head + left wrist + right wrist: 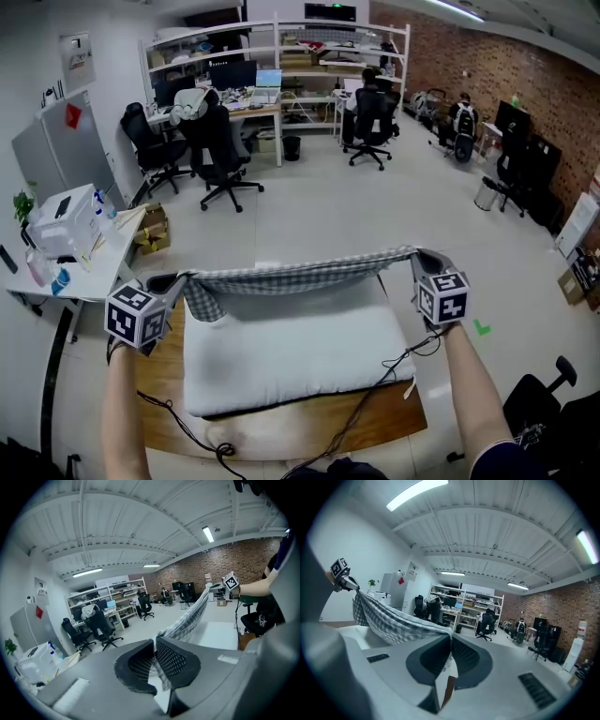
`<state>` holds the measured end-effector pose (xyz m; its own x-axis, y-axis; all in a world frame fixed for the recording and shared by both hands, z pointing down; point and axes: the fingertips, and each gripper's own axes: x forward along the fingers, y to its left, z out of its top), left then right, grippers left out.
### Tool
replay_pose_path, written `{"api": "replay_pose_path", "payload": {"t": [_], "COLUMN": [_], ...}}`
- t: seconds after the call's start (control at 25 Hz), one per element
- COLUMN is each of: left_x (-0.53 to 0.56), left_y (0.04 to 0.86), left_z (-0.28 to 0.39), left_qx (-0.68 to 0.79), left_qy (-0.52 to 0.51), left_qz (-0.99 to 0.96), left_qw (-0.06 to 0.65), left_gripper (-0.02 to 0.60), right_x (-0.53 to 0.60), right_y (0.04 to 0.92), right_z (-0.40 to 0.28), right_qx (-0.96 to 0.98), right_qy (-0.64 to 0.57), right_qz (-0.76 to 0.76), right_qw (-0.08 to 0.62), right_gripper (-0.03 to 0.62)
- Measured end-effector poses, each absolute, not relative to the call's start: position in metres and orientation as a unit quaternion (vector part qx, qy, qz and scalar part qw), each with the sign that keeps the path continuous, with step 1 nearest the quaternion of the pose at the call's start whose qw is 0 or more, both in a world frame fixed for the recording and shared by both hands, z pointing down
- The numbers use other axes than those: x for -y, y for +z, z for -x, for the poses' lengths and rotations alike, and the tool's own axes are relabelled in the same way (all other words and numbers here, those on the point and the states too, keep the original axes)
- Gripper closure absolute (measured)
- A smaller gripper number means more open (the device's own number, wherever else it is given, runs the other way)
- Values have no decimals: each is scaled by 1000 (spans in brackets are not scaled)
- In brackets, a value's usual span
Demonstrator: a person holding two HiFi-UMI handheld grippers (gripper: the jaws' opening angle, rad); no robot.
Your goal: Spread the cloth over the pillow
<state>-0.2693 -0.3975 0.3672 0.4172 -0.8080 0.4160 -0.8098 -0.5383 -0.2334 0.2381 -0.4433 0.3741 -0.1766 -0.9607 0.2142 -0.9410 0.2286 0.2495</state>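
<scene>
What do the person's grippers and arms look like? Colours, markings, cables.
The left gripper and right gripper have grey bodies and dark jaws with mesh-textured pads. Each carries a white cube with black square markers. Black cables trail from them. Forearms bare; a dark sleeve shows on the right arm.

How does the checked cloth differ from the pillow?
The cloth is grey-and-white checked; the pillow is plain white. The cloth hangs stretched between the left gripper and right gripper; the pillow lies flat on the wooden table. The cloth is thin, the pillow thick. Both are soft.
</scene>
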Motion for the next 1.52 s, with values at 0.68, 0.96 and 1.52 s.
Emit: {"api": "replay_pose_path", "payload": {"t": [0.68,0.96,1.52], "left_x": [272,232,194], "left_y": [468,518,591], "left_z": [259,259,260], "left_qx": [477,482,491], "left_qy": [262,262,253], "left_qz": [-834,-825,-802], "left_qw": [88,140,229], "left_gripper": [567,568,568], "right_x": [315,271,234], "right_y": [491,545,606], "right_z": [-252,-253,-257], "right_qx": [772,766,749], "right_qy": [75,123,182], "right_qz": [-606,-605,-603], "right_qw": [174,181,203], "right_gripper": [568,568,568]}}
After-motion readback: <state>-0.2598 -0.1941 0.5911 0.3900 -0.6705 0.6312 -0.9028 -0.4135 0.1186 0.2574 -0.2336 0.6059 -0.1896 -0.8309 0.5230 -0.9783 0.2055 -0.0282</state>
